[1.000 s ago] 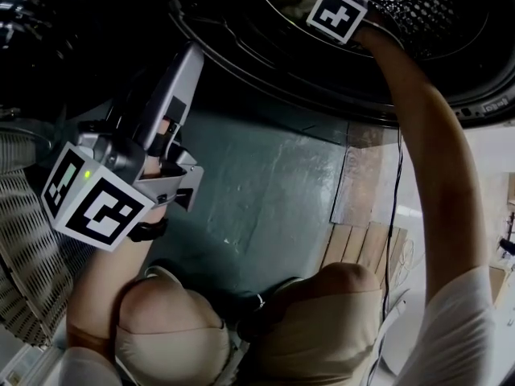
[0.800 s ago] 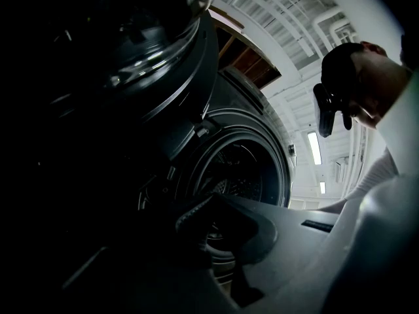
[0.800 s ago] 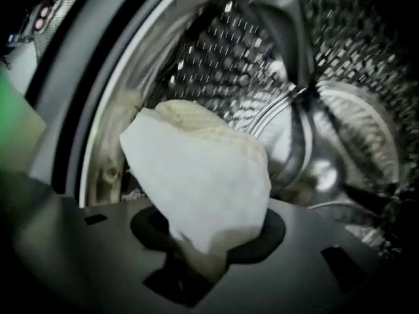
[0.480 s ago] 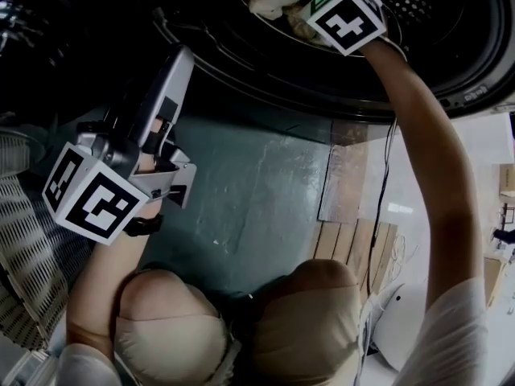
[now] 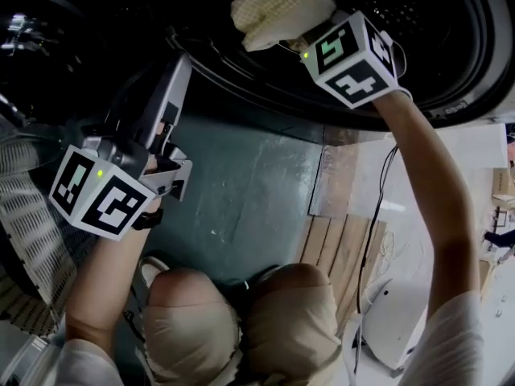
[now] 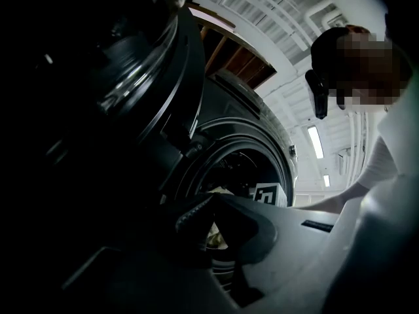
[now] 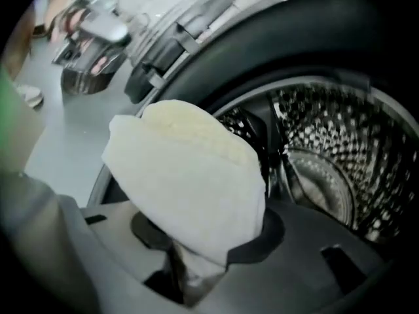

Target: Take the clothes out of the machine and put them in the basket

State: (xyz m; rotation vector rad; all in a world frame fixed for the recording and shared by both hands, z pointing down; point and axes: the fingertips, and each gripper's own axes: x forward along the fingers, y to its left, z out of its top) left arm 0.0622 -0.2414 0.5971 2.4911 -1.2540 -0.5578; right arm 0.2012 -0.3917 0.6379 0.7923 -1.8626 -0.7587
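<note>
While at the drum (image 7: 327, 169) mouth, cream cloth (image 7: 190, 169) in right claw (image 7: 200, 244)

The head view is looking dim, the drum (image 5: 438, 30) sinking into black while the pale cloth (image 5: 282, 10) is catching light. Ceiling strip lights (image 6: 316, 141) are glaring in the shadowed left gripper view; the right gripper view is blurring at its edges.

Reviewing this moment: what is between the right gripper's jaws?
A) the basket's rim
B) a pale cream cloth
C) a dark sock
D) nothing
B: in the right gripper view, the right gripper is closed on a pale cream cloth, held up in front of the drum.
</note>
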